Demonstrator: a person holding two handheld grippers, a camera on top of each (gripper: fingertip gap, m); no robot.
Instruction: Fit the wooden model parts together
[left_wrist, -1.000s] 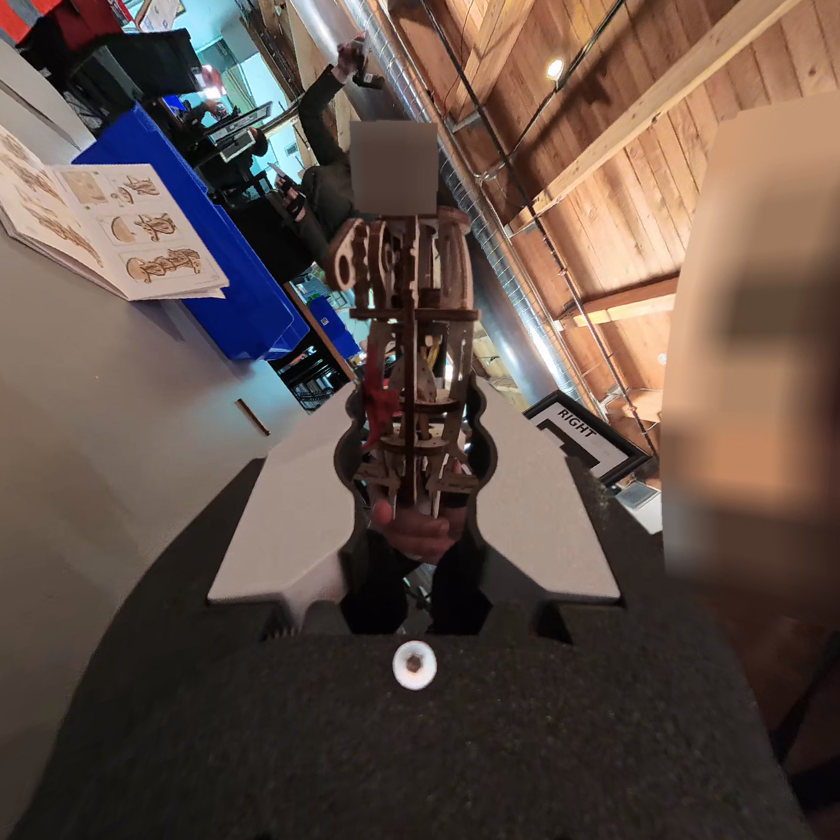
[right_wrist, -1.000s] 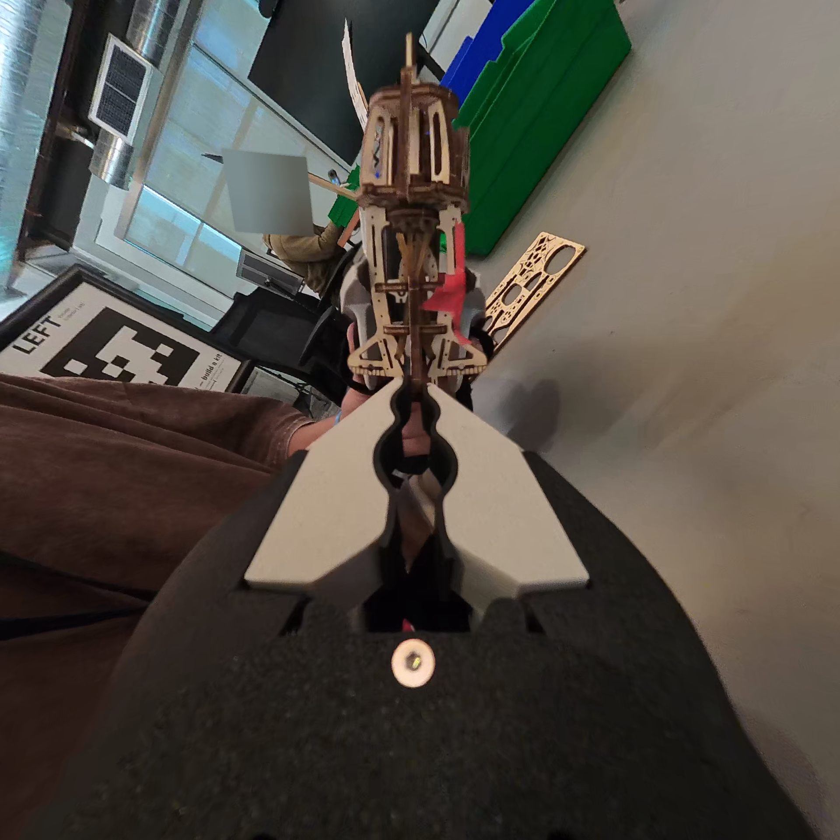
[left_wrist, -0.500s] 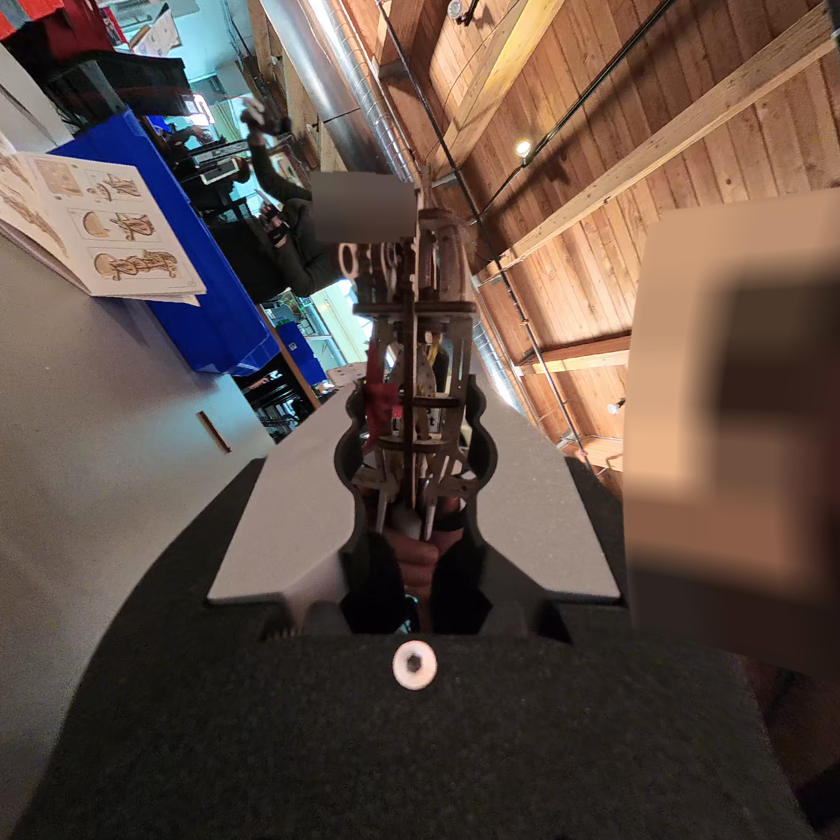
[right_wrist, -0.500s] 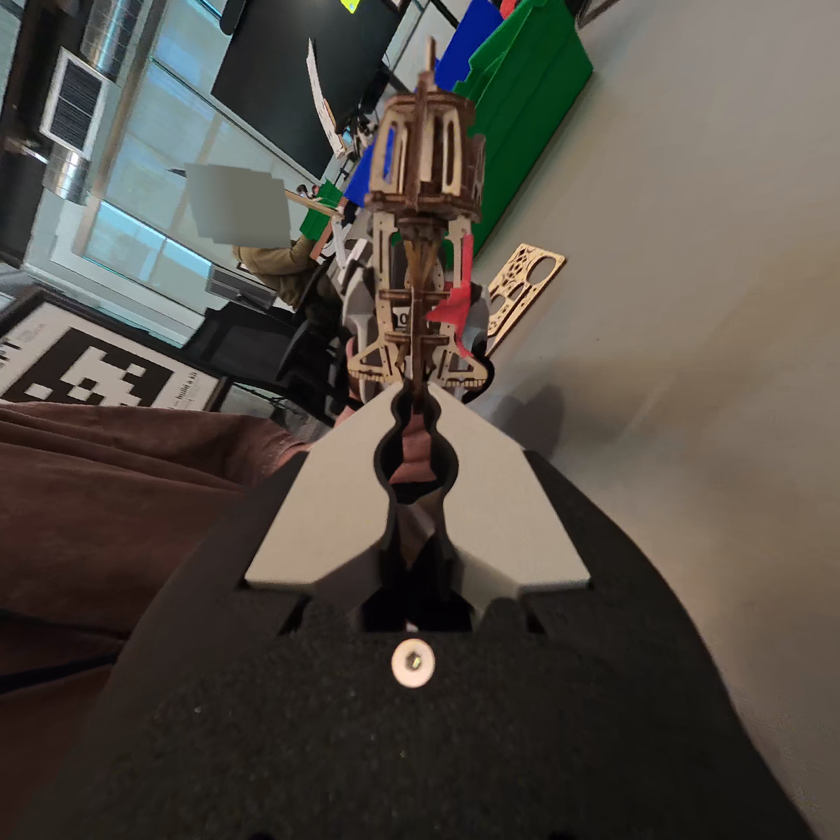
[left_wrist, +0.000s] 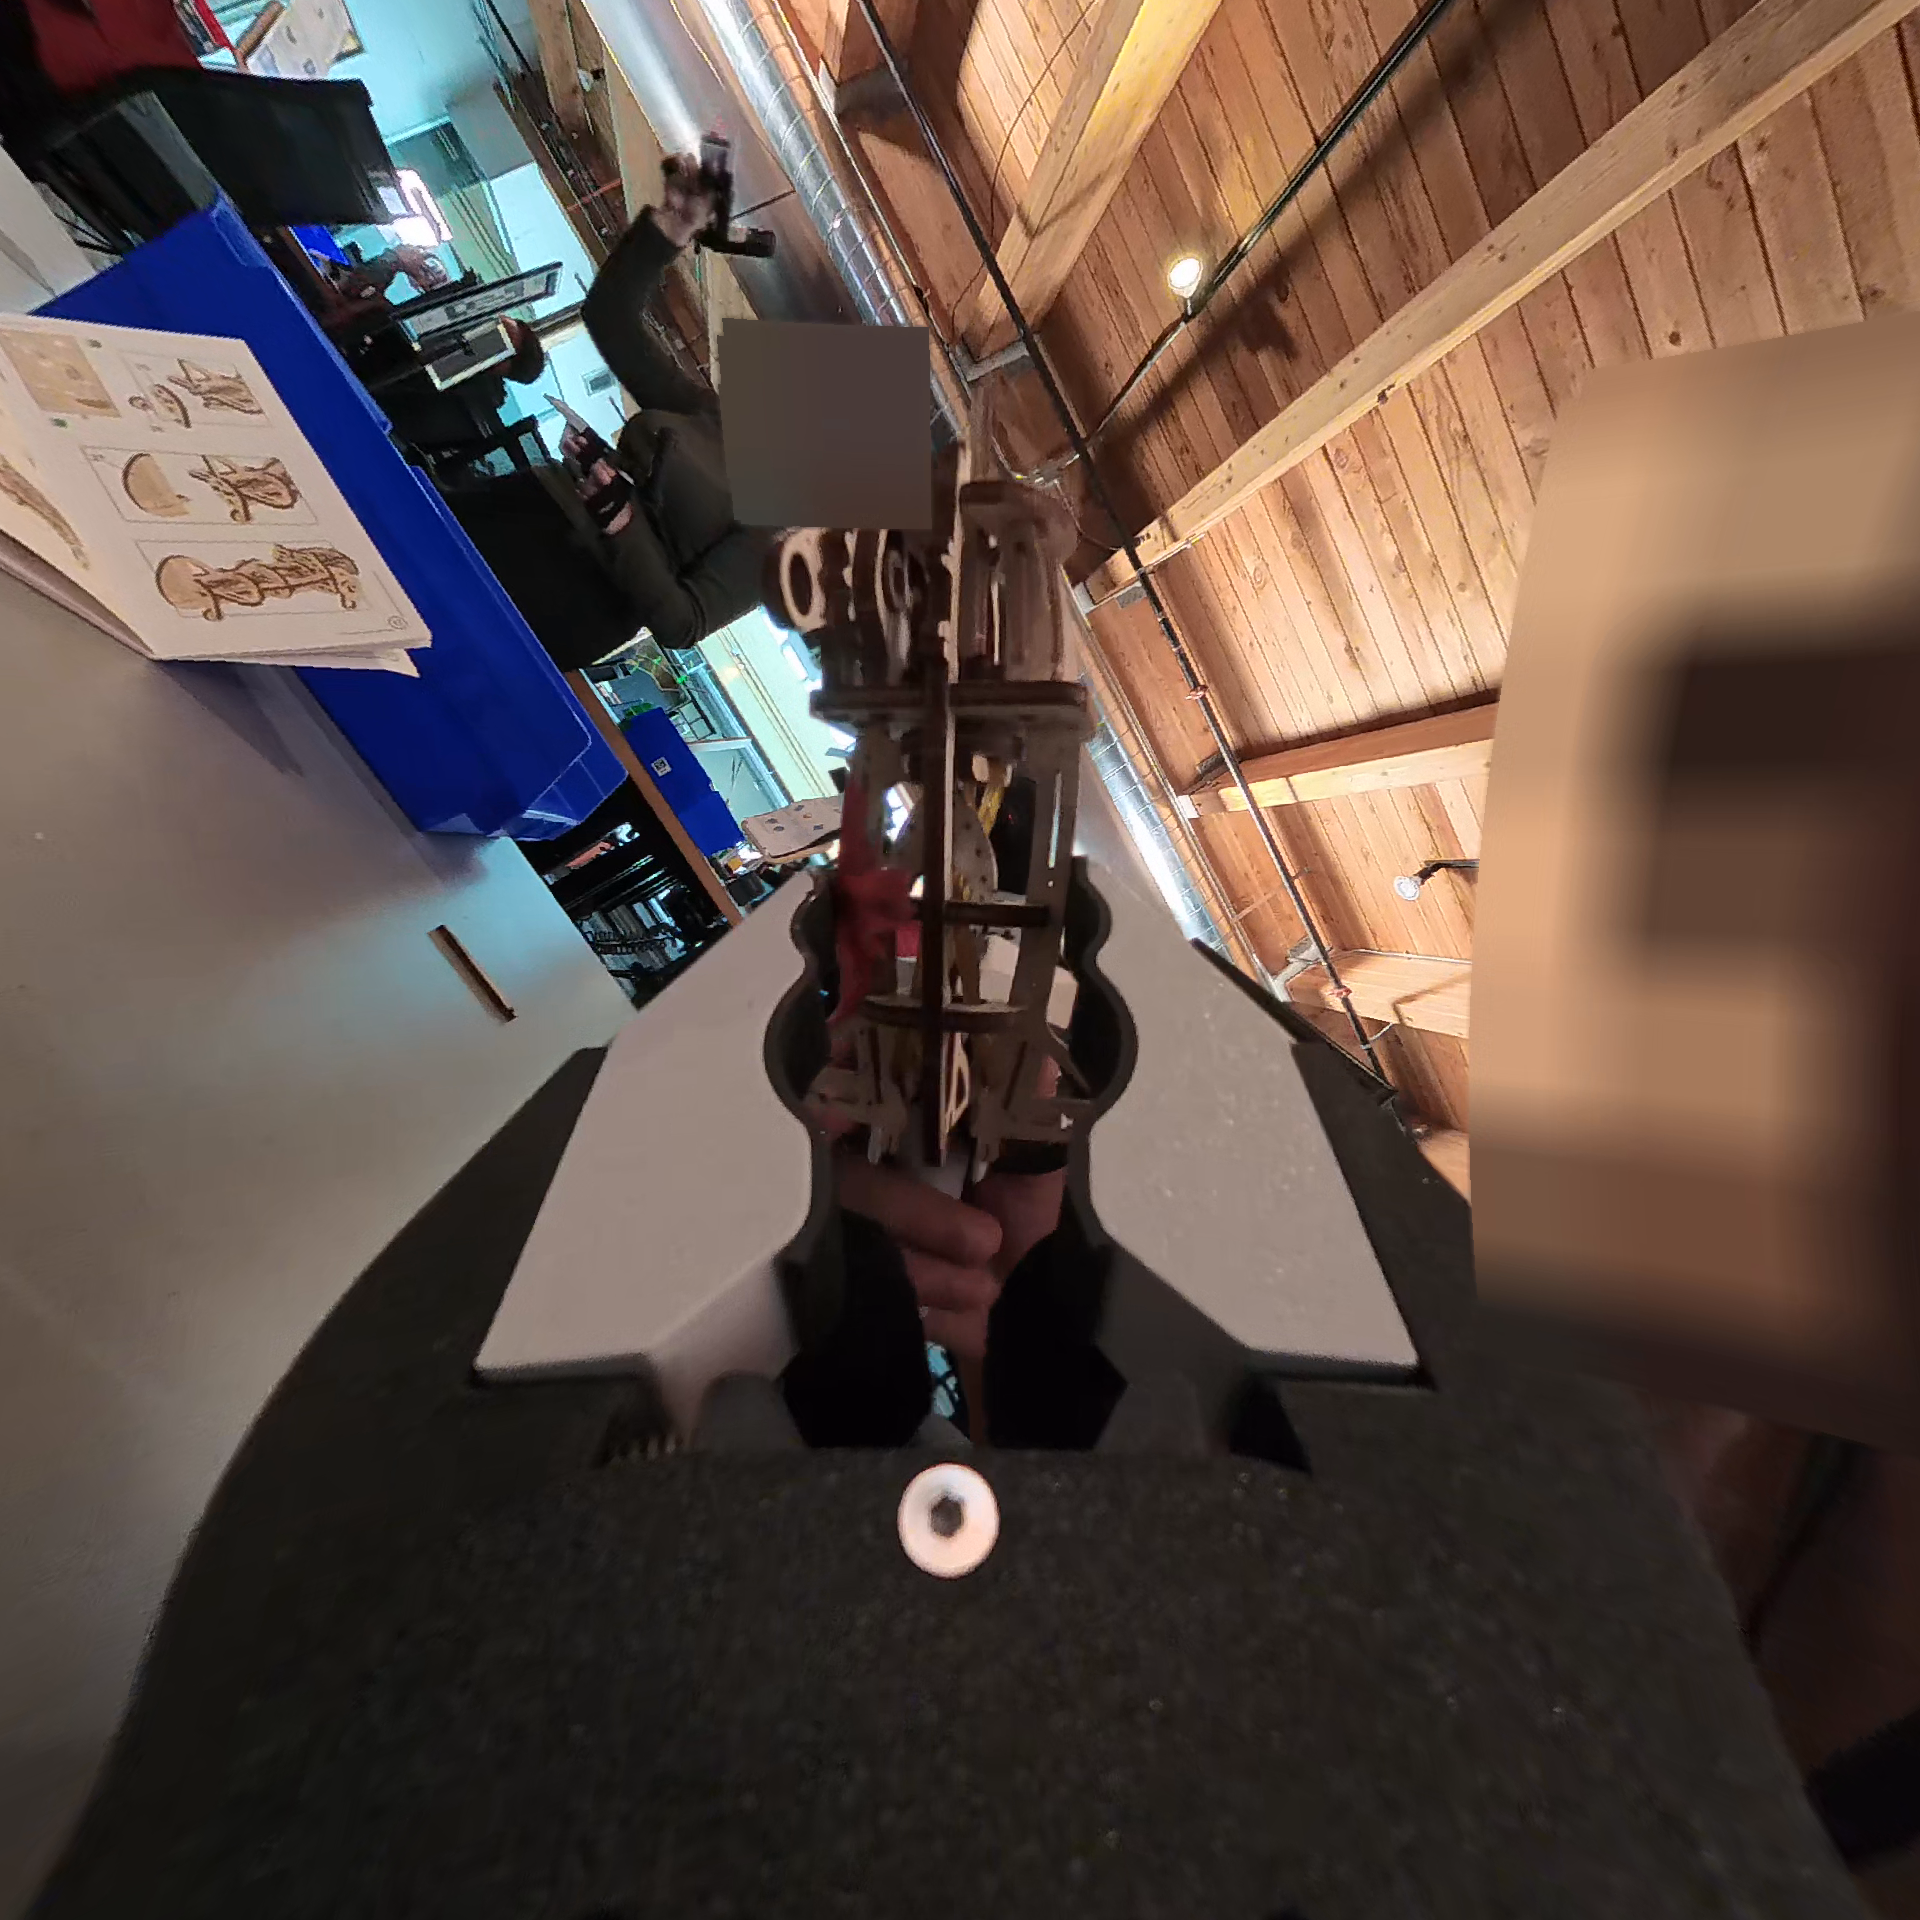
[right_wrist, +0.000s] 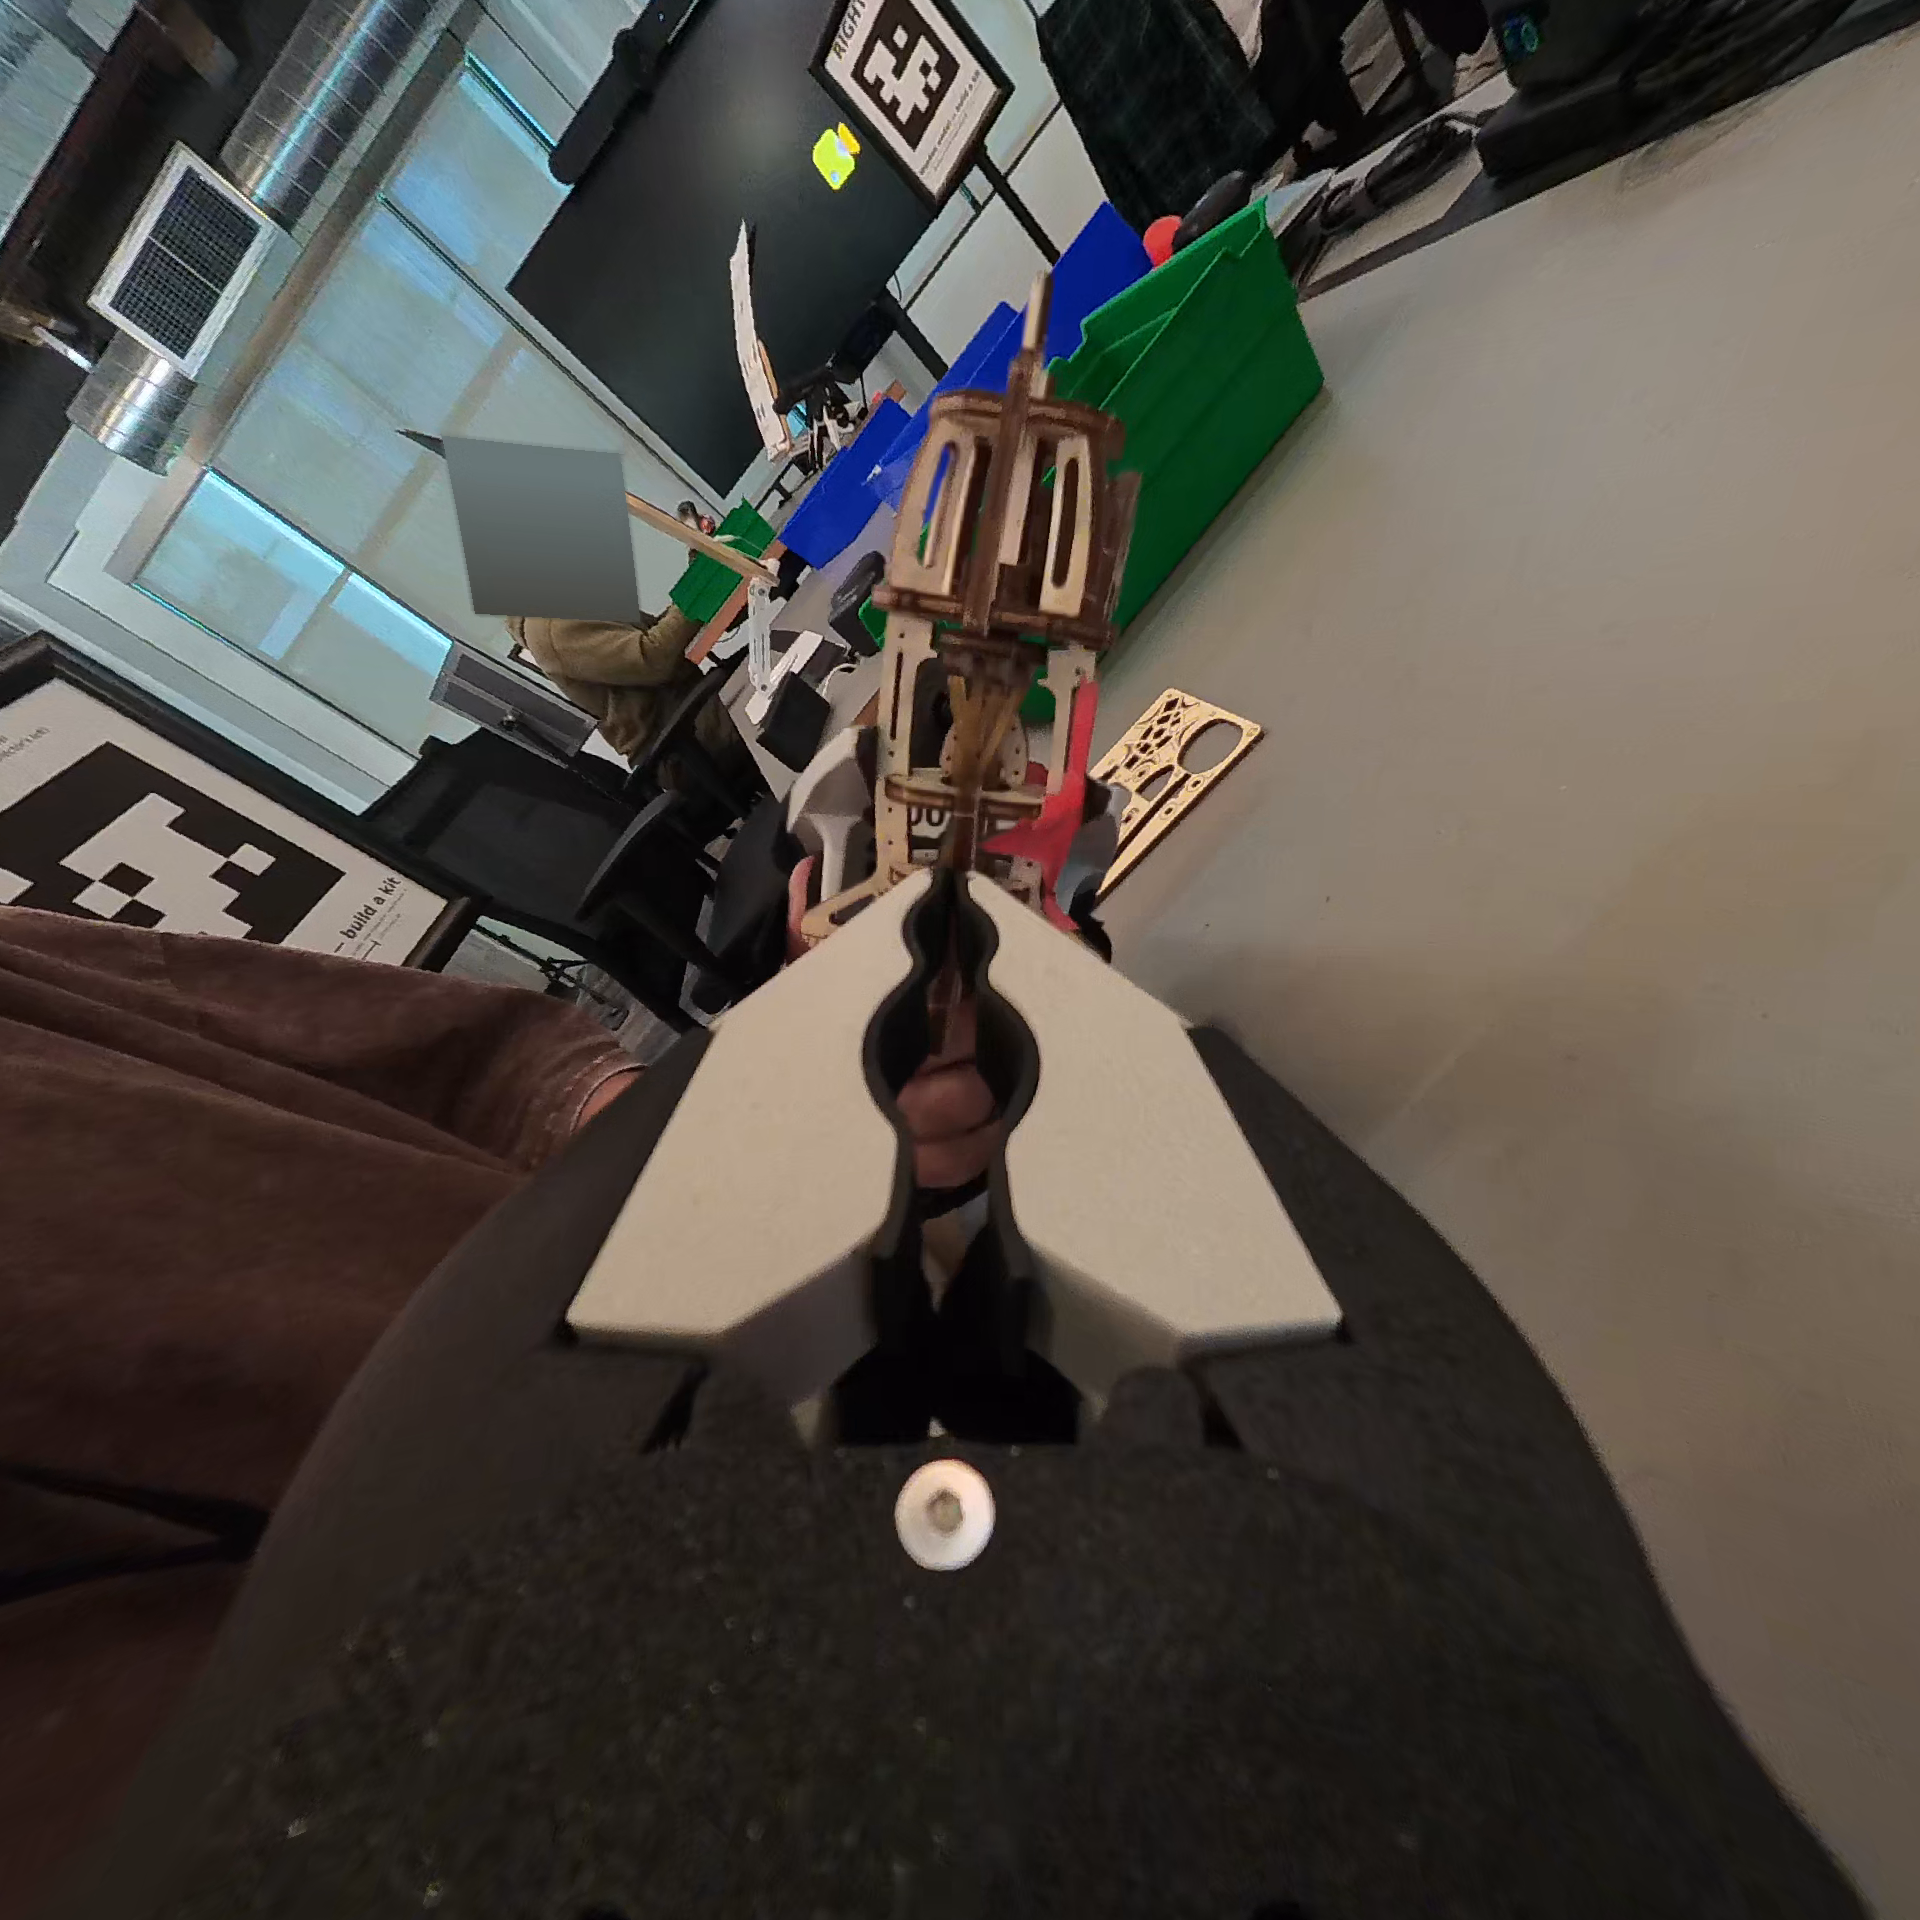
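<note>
Holding the wooden model (left_wrist: 940, 883) up off the grey desk (left_wrist: 208, 987), both claws pinch it at once: the left claw (left_wrist: 940, 997) grips its lower frame, while the right claw (right_wrist: 951, 894) is pressed almost together on a thin plate at its base. Gripping from two sides likely steadies it for fitting. An open instruction booklet (left_wrist: 197, 488) lies far left by a blue bin (left_wrist: 468, 644); a punched-out wooden sheet (right_wrist: 1174, 769) and green bin (right_wrist: 1195, 384) sit beyond. Timber ceiling overhead.
</note>
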